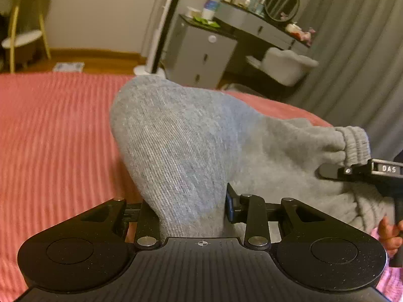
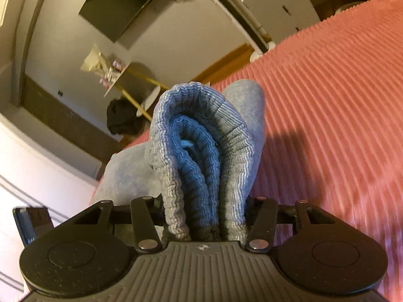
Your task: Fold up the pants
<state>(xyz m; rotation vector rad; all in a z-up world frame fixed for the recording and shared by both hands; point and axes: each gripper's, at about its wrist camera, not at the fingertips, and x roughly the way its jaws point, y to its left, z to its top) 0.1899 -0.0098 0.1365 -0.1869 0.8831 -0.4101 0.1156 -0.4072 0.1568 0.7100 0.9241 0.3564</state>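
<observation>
Above the pink bed | grey pants lifted off the ribbed cover | left gripper jaws clamped on bunched leg fabric | right gripper jaws closed on folded ribbed waistband

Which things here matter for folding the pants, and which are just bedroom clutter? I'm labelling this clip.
Part of the job:
grey pants, lifted off the bed
ribbed waistband
left gripper, shut on the pants
right gripper, shut on the waistband
red bedspread

Just lying about:
dresser
round mirror
grey curtain
side table
</observation>
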